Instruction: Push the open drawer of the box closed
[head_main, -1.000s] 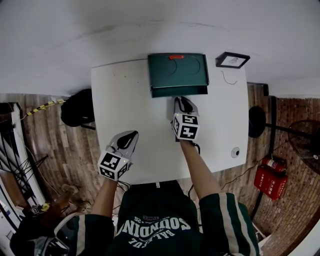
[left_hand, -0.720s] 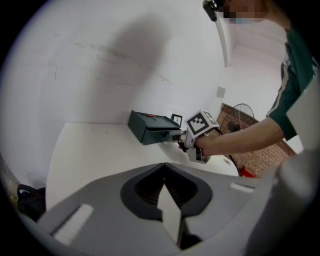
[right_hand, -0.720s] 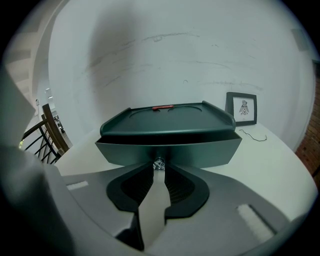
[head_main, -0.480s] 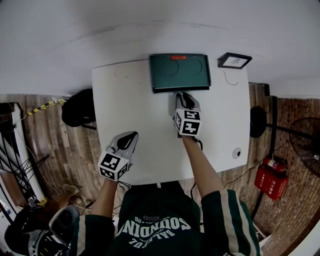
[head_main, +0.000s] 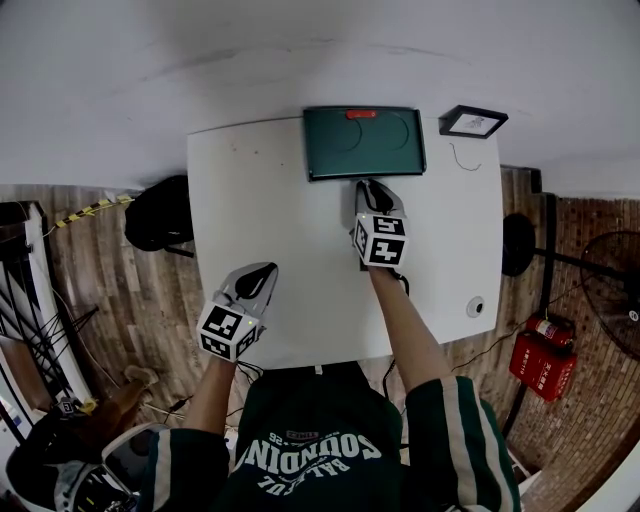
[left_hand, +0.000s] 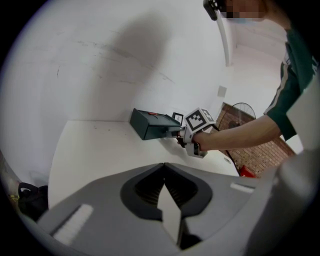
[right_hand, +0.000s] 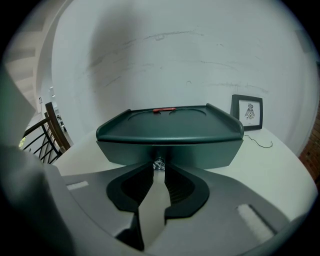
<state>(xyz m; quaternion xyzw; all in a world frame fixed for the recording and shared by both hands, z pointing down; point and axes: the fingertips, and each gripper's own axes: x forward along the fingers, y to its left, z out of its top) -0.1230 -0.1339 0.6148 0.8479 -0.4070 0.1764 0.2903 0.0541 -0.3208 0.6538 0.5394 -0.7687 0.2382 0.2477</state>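
Observation:
A dark green box (head_main: 364, 140) with a red tab on its lid stands at the far edge of the white table (head_main: 260, 200). Its drawer front (right_hand: 170, 146) sits almost flush under the lid. My right gripper (head_main: 371, 185) reaches straight at that front, and its jaws (right_hand: 159, 163) are closed round the small silver knob (right_hand: 159, 166). My left gripper (head_main: 262, 271) hovers shut and empty over the table's near left part, tips together (left_hand: 164, 166). In the left gripper view the box (left_hand: 150, 123) and my right gripper (left_hand: 181, 138) show at mid distance.
A small framed picture (head_main: 473, 121) leans against the wall to the right of the box, with a thin wire (head_main: 458, 160) beside it. A small round white object (head_main: 475, 306) lies near the table's right front corner. A black seat (head_main: 155, 215) stands left of the table.
The drawer has slid into the box, from sticking out to nearly flush. My right gripper moved forward with it. The left gripper stayed put.

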